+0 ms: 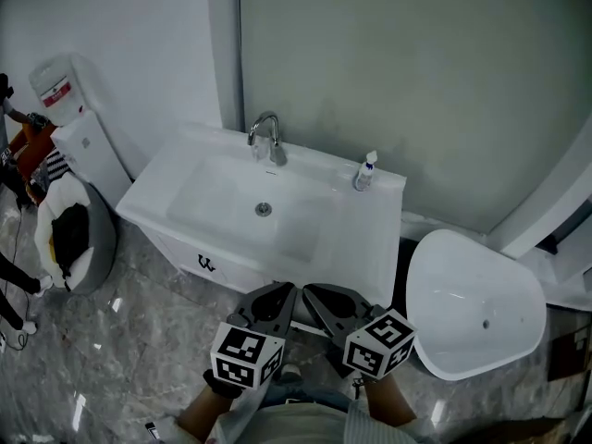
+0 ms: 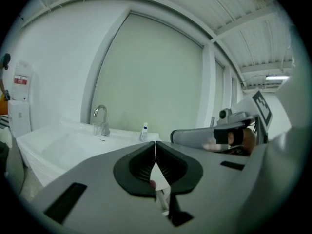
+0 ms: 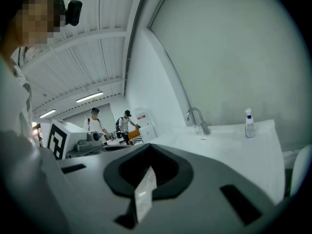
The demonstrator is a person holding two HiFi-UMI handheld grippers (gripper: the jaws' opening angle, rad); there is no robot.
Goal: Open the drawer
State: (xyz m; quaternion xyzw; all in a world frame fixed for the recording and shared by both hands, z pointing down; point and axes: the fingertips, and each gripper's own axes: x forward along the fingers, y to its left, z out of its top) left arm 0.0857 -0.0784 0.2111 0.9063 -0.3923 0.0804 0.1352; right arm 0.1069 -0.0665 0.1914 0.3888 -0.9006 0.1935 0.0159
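White vanity basin [image 1: 213, 188] stands against pale wall [image 1: 370, 63] on grey marble floor [image 1: 139, 340], drawer [image 1: 199, 259] shut. Left gripper [image 1: 285, 290] and right gripper [image 1: 313, 292] both closed, empty.

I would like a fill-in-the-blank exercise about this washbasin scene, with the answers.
In the head view, the small bottle stands on the counter to the ____ of the faucet.
The left gripper and the right gripper both have their jaws ____.
The vanity drawer below the sink is ____.
Missing words: right; shut; closed.
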